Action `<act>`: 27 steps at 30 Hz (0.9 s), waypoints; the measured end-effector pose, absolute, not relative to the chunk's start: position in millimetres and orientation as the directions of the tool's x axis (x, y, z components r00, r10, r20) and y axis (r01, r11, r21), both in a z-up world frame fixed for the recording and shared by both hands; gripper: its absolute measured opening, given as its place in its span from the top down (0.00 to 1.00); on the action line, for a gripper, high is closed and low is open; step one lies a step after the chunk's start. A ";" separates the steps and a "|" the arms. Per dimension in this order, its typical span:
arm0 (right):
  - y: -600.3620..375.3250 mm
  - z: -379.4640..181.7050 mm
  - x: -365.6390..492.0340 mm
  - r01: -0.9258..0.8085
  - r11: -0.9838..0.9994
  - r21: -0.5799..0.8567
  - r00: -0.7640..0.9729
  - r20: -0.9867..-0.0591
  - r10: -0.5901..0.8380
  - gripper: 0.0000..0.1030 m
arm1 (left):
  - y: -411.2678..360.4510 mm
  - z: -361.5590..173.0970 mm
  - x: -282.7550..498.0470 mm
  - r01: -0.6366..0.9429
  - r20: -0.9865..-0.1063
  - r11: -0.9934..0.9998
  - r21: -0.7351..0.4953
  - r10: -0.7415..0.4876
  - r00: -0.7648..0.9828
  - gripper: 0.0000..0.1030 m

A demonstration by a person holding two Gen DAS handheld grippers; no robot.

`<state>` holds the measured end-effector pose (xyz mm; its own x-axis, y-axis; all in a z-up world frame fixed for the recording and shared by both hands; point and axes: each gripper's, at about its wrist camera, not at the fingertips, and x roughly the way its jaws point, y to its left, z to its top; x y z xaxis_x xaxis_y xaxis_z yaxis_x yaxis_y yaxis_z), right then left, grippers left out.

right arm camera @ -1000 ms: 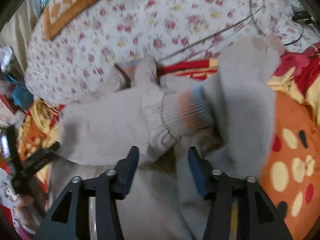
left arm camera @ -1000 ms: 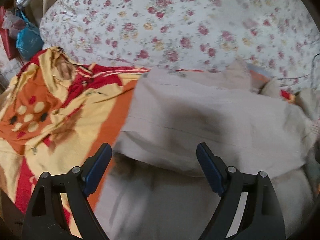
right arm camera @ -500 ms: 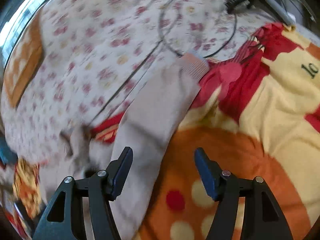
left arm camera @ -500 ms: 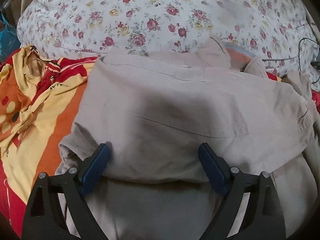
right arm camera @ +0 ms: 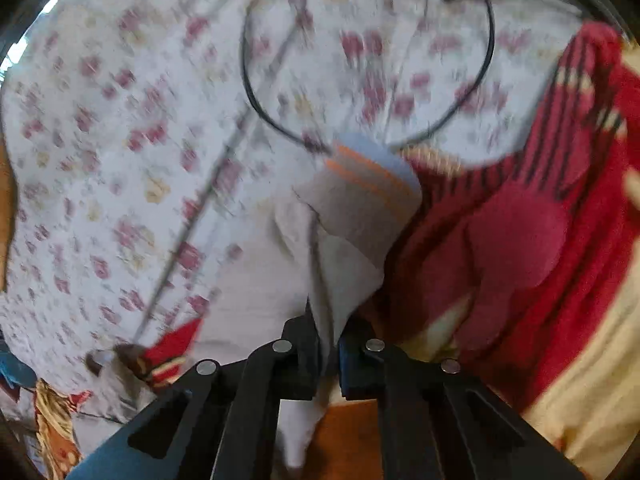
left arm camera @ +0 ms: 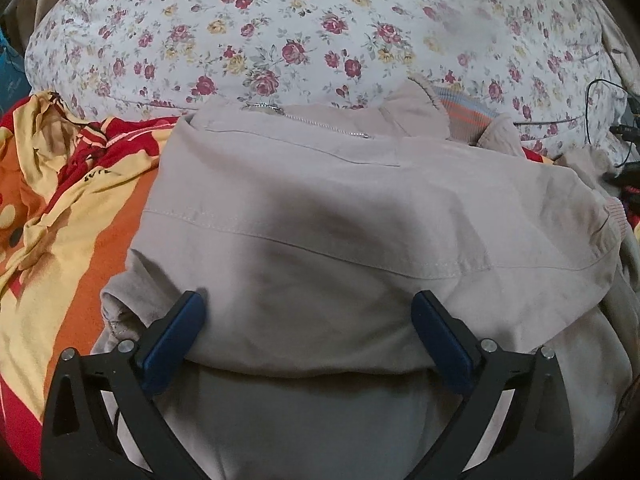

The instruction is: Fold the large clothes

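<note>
R grip: I'm pinching the right gripper (right arm camera: 329,354) shut on the beige cotton jacket sleeve (right arm camera: 336,264); jaws have just been closing, cloth is squeezed between the pads, so it's a real hold.
L grip: I'm keeping the left gripper (left arm camera: 308,334) spread as wide as it goes, jaws have just been opening; pads are straddling the folded edge of the beige zip-up jacket (left arm camera: 360,220), resting on it, gripping nothing.
Jacket: lying half folded in front of me on the orange, yellow and red cartoon blanket (left arm camera: 60,208), zip (left arm camera: 308,122) along its far edge.
Cuff: the sleeve's grey ribbed cuff with orange stripes (right arm camera: 372,176) is pointing away from me twd the far side, draping onto the white rose-print duvet (left arm camera: 280,28).
Step, my read: I'm prob. bringing the sleeve across onto the body.
Doing it well: lifting enough that the cuff is trailing clear, carrying it flat w/o twisting, using L as a weight on the fold so the body isn't dragging.
Watch: the black cable (right arm camera: 472,96) looping just beyond the cuff; snag risk.
</note>
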<state>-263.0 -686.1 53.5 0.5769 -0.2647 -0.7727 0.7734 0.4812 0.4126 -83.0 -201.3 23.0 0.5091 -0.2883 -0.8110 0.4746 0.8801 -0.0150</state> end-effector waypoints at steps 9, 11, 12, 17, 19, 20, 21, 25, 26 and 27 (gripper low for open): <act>-700.6 176.7 -357.7 0.824 0.473 0.313 0.554 -0.622 -0.553 0.98 | -199.1 23.8 -81.9 0.474 -0.809 0.880 -0.032 -0.301 0.505 0.00; -700.2 199.6 -374.4 0.832 0.467 0.299 0.544 -0.604 -0.582 0.98 | -199.3 23.6 -82.0 0.474 -0.809 0.880 -0.031 -0.300 0.505 0.00; -696.6 206.4 -378.8 0.831 0.472 0.294 0.545 -0.598 -0.588 0.98 | -199.2 23.7 -81.9 0.475 -0.810 0.880 -0.032 -0.301 0.503 0.00; -664.4 259.5 -385.9 0.799 0.533 0.278 0.590 -0.531 -0.608 0.98 | -194.0 27.6 -80.6 0.483 -0.824 0.874 -0.053 -0.311 0.473 0.00; -655.6 280.9 -390.3 0.792 0.549 0.266 0.600 -0.502 -0.623 0.98 | -188.9 34.2 -84.2 0.488 -0.821 0.872 -0.050 -0.314 0.476 0.00; -649.9 293.8 -392.2 0.792 0.556 0.253 0.601 -0.482 -0.638 0.98 | -186.8 37.1 -86.2 0.489 -0.816 0.871 -0.043 -0.313 0.486 0.00; -646.1 301.6 -393.5 0.794 0.556 0.245 0.599 -0.469 -0.649 0.98 | -184.5 40.8 -89.5 0.494 -0.804 0.869 -0.023 -0.310 0.508 0.00; -627.6 316.8 -406.6 0.791 0.559 0.249 0.606 -0.446 -0.659 0.98 | -183.9 43.1 -94.8 0.506 -0.803 0.861 0.049 -0.268 0.533 0.00; -622.9 313.7 -407.5 0.794 0.561 0.236 0.600 -0.456 -0.657 0.98 | -184.2 40.5 -93.0 0.507 -0.812 0.860 0.056 -0.257 0.524 0.00; -619.1 311.1 -406.5 0.792 0.566 0.226 0.598 -0.468 -0.650 0.98 | -183.7 38.0 -90.0 0.501 -0.823 0.864 0.053 -0.246 0.512 0.00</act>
